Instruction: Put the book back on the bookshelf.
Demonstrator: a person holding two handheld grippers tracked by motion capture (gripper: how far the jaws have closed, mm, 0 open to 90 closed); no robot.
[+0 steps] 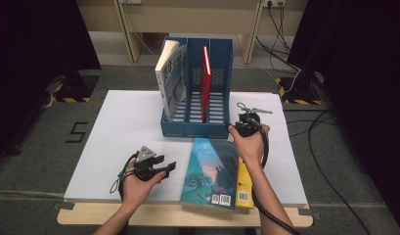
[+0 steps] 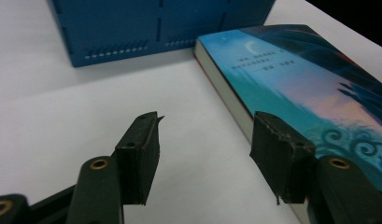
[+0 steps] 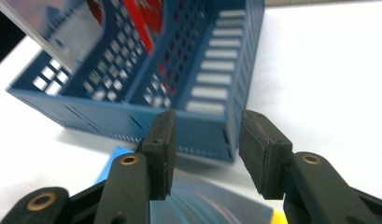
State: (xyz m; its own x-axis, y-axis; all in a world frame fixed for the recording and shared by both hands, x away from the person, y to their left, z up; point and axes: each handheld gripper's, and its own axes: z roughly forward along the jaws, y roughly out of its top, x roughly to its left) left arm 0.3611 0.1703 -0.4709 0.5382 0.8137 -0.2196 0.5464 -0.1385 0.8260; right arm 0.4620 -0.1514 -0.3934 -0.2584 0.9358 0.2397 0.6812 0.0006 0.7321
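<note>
Teal-covered paperback book (image 1: 213,170) with a night-sky picture lies flat on the white table top (image 1: 117,137), just in front of the blue plastic three-slot file rack (image 1: 196,128), top edge near the rack's front wall, bottom edge at the table's near edge; not lifted yet. Under it a yellow-covered book (image 1: 244,187) pokes out on the right side, also flat. Rack status: left slot holds a white-and-blue book (image 1: 171,78) leaning outward, middle slot a thin red book (image 1: 206,81) upright, right slot looks free. So two shelved, two left, by my read. Left gripper (image 1: 164,169) sits beside the teal book's left edge, jaws spread, nothing between them; its view puts the right pad (image 2: 278,156) at the book's page edge, contact unclear. Right gripper (image 1: 247,123) hovers over the book's top right corner by the rack front, jaws apart, empty. Grasp not started.
</note>
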